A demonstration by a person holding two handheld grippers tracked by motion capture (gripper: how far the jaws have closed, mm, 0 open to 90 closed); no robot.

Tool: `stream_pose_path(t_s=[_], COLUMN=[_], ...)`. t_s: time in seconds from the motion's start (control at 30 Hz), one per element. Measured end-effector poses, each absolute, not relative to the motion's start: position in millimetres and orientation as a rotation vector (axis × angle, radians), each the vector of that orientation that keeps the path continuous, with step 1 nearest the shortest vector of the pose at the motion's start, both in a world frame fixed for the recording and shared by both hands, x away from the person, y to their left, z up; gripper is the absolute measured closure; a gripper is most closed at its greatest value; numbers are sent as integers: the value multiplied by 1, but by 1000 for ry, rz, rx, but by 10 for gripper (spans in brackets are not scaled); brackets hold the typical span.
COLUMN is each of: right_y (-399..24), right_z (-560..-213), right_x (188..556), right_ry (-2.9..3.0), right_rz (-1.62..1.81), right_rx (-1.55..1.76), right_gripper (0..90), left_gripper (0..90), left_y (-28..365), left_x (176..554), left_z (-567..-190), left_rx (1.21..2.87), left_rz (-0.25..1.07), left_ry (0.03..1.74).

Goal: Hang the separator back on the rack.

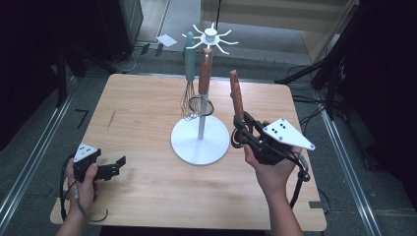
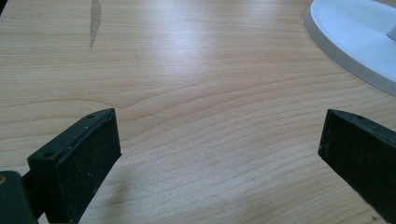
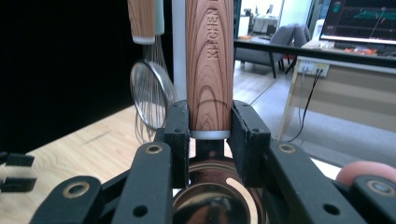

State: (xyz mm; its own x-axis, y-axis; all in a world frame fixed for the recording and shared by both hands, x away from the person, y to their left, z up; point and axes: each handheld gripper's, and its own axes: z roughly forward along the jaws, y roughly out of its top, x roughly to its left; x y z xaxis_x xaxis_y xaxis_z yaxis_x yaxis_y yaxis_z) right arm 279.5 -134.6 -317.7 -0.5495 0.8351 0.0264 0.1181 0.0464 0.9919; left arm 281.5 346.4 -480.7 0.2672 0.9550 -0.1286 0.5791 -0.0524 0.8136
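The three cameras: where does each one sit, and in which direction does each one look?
High view: above the table, looking forward and down; both hands show.
Left gripper view: on the left gripper, low over the wood, between open jaws.
Right gripper view: on the right gripper, along jaws shut on a wooden-handled utensil.
Shared: the white rack, whisk.

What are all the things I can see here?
table: one, light wood, under everything.
utensil stand: one, white, round base mid-table, hooks on top.
whisk: one, pale green handle, hanging on the stand.
strainer: one, wood-look handle, hanging beside the whisk.
utensil with wood-look handle: one, brown, upright, held off the table right of the stand.
paper: one, white, on the floor behind.
left hand-held gripper: one, black, open, low over the table's left.
right hand-held gripper: one, black, shut on the wood-look handle.
hands: two, at the bottom edge.
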Motion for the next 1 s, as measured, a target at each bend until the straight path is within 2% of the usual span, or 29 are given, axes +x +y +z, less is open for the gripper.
stream_pose_path(t_s=[1.0], right_y=[-122], right_z=[-287], right_x=[287], right_ry=[1650], right_rz=[1602], right_rx=[904], right_gripper=[715], left_gripper=[0], left_y=[345], left_x=[282], left_z=[-482], left_rx=[1752], left_rz=[594], left_ry=[1412])
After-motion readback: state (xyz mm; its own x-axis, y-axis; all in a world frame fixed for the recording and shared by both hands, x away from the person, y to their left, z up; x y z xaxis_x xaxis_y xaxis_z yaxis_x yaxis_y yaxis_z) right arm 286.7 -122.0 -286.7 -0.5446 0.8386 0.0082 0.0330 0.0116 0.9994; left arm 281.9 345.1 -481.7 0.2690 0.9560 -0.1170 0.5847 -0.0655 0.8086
